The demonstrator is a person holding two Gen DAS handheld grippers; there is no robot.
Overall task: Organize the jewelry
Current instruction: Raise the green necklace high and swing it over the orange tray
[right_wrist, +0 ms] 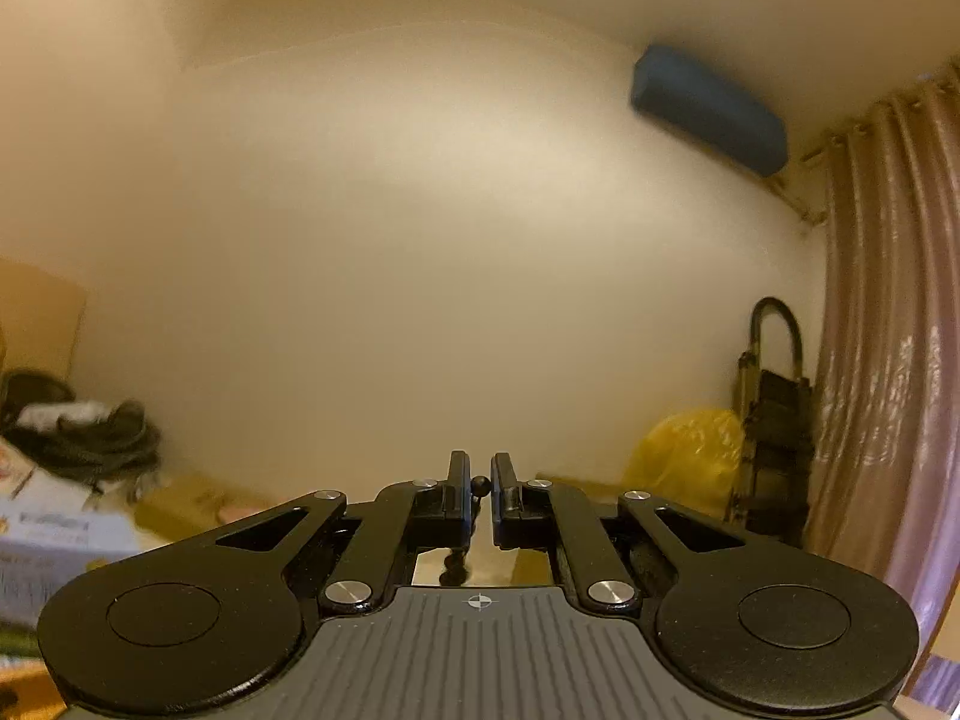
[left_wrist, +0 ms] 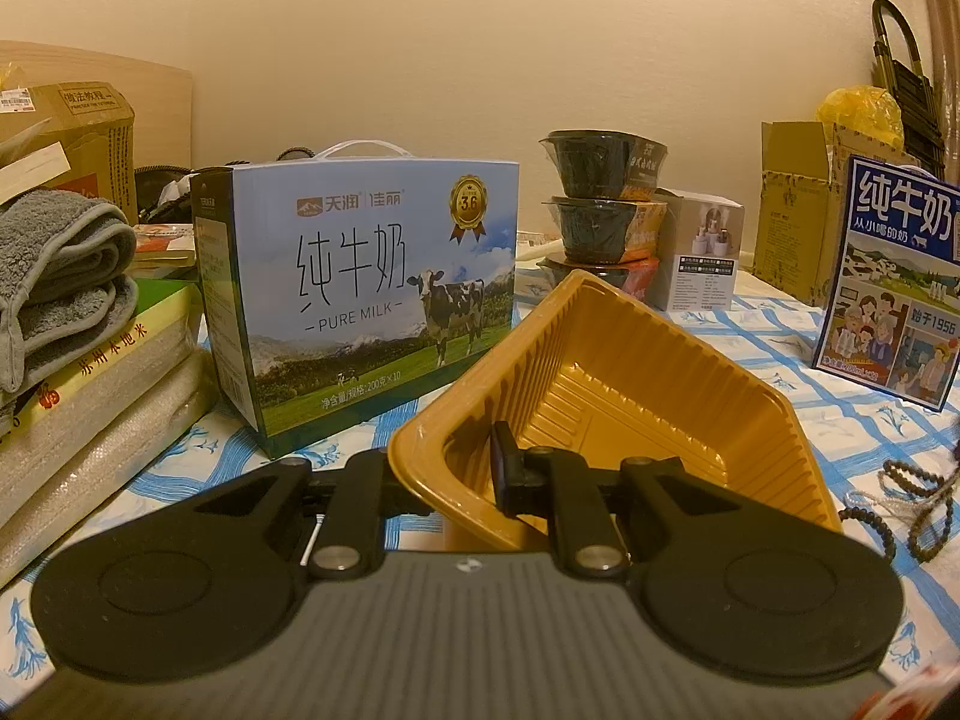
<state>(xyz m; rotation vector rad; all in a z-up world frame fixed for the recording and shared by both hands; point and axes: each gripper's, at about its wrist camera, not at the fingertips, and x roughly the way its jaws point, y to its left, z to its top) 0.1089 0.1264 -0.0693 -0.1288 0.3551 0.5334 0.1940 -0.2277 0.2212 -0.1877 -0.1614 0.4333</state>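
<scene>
My left gripper (left_wrist: 447, 468) is shut on the near wall of a yellow plastic tray (left_wrist: 630, 384) and holds it tilted up off the table; the left finger is hidden outside the wall. The tray looks empty. A dark bead bracelet string (left_wrist: 918, 510) lies on the checked tablecloth at the right edge of the left wrist view. My right gripper (right_wrist: 479, 480) points up at the wall and is shut on a dark bead string (right_wrist: 480, 485), with more beads (right_wrist: 451, 570) hanging below the fingers.
A blue milk carton box (left_wrist: 360, 294) stands behind the tray, with stacked rice bags and a grey towel (left_wrist: 60, 276) at left. Stacked black bowls (left_wrist: 600, 204), a small white box (left_wrist: 702, 258) and a second milk box (left_wrist: 894, 282) stand at right.
</scene>
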